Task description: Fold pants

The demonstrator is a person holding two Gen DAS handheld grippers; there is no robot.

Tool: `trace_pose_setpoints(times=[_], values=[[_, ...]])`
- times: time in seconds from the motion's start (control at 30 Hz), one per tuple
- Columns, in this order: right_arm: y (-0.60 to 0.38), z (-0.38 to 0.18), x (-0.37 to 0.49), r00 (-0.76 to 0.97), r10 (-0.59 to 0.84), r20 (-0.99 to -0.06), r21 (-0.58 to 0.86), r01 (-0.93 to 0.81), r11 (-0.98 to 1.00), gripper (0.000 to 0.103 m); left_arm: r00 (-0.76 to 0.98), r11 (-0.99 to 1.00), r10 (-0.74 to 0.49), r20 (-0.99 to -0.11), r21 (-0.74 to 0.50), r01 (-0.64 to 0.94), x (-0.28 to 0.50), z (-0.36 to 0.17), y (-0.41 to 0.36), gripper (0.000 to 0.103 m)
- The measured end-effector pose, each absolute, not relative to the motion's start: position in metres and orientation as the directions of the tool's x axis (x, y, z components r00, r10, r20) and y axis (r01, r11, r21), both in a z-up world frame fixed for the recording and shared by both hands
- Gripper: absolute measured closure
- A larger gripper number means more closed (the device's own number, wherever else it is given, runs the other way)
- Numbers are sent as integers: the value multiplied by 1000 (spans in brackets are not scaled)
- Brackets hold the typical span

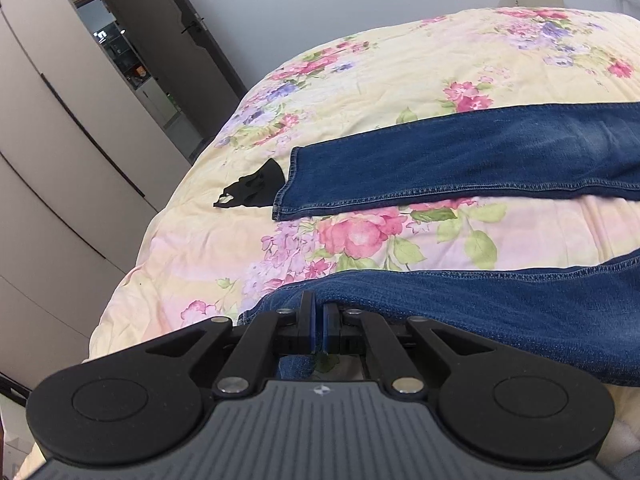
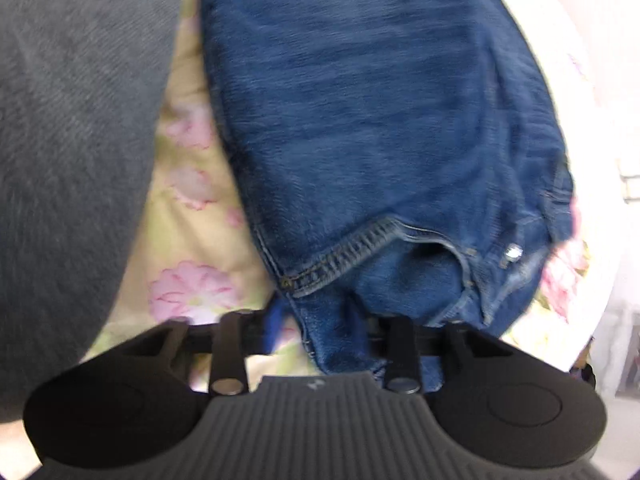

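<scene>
In the left wrist view, the left hand-held gripper is clenched on the hem end of the near leg of the jeans, its blue pads almost together with denim pinched between them. The grip at the hem probably serves to carry this leg over onto the other one. The right hand-held gripper, pointing steeply down, straddles the waist end of the jeans by the front pocket; cloth lies between its half-closed fingers, but blur hides whether the pads already press on it. A grip there would anchor the top while the leg swings across.

Beyond the held hem, the floral quilt of the bed shows between the two legs, which lie spread apart. The far leg rests flat, its hem touching a small black object I cannot identify. A grey cloth lies beside the jeans.

Count: one pair of jeans, two legs, two grippers, one black object.
</scene>
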State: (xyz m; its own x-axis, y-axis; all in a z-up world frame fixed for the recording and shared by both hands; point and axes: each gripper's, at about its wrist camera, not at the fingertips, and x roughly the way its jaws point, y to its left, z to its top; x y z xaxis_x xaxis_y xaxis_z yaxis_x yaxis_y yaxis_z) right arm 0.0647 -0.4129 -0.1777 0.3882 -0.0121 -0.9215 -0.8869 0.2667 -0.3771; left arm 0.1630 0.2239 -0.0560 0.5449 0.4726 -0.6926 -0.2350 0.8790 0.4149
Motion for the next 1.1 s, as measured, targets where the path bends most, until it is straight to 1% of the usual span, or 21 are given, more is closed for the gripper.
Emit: trace_pose_setpoints(times=[0.07,0.13,0.27,0.43,0.57,0.7,0.77,0.9,1.1], values=[[-420,-167,64,419,20,-908,-387,-855,345,96,549,880,473,-689,400,-256,164,-54,226,100],[-427,-154,62,473,52,-880,-407,-804,434,99,559,880,475,-679,382,-283,162,-51,228,100],[-425,-130,58,607,74,-791,-442,-652,617,101,577,875,485,-658,350,-335,162,-43,233,100],[-436,-81,71,707,74,-703,-360,-444,820,101,604,876,482,-634,329,-354,168,-27,236,100],[-430,-51,98,793,30,-608,-385,-328,863,103,640,862,507,-577,328,-387,182,-4,239,100],[-422,-25,139,824,2,-567,-407,-282,869,103,644,847,531,-551,333,-414,210,14,246,100],[-419,-15,166,829,-16,-559,-404,-256,878,103,638,841,541,-547,347,-416,231,16,250,100],[-406,-7,230,817,-41,-575,-410,-245,879,103,618,831,556,-555,388,-399,281,8,255,100],[-386,-34,334,759,-80,-646,-422,-267,866,103,559,821,567,-606,470,-324,365,-41,258,100]])
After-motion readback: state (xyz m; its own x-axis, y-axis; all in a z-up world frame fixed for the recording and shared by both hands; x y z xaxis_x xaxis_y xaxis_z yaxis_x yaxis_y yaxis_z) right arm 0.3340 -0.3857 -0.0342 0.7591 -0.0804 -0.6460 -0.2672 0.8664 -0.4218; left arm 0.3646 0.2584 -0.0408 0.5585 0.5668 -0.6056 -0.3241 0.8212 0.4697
